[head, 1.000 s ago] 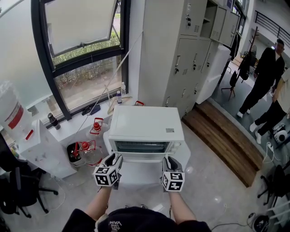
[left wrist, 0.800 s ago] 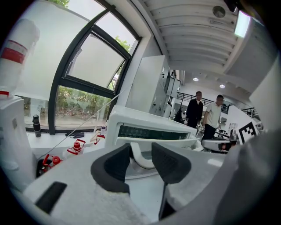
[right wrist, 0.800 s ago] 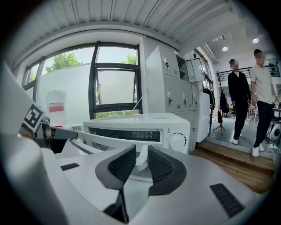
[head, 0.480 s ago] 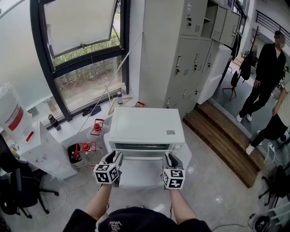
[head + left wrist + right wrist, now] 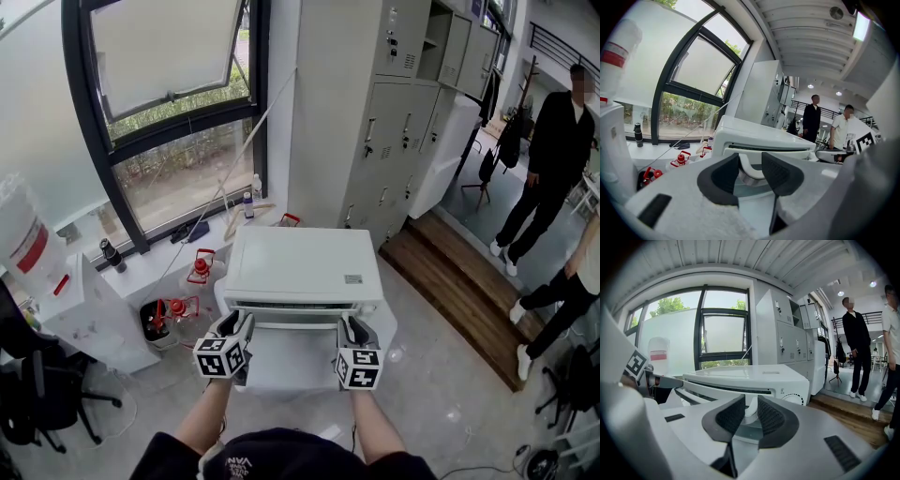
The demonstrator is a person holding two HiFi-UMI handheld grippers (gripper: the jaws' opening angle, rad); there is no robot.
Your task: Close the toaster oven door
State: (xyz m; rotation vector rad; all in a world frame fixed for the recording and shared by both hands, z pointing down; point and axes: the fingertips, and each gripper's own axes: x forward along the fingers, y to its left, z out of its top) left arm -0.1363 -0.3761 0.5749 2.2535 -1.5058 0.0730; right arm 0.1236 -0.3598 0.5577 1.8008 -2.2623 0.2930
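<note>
- While the door (image 5: 286, 361) of the toaster oven (image 5: 300, 262) stood partly raised, tilted up toward the cavity just beyond the tips of both tongs, we judged the closing step to be under way but unfinished.
- Our left tongs (image 5: 750, 165) were set fairly wide, with their pads pressed on the white door handle (image 5: 746, 171) near its left end.
- Our right tongs (image 5: 751, 409) were narrower and clamped on the same handle near its right end. The door's panel spanned the space between the two tongs.
- A strip of the opening showed above the handle, ahead of both pairs of jaws, so the door had not met the frame.
- Next, we reckoned, both tongs would need to swing the handle up and forward together, evenly, until the door sat flush, and only then let go.
</note>
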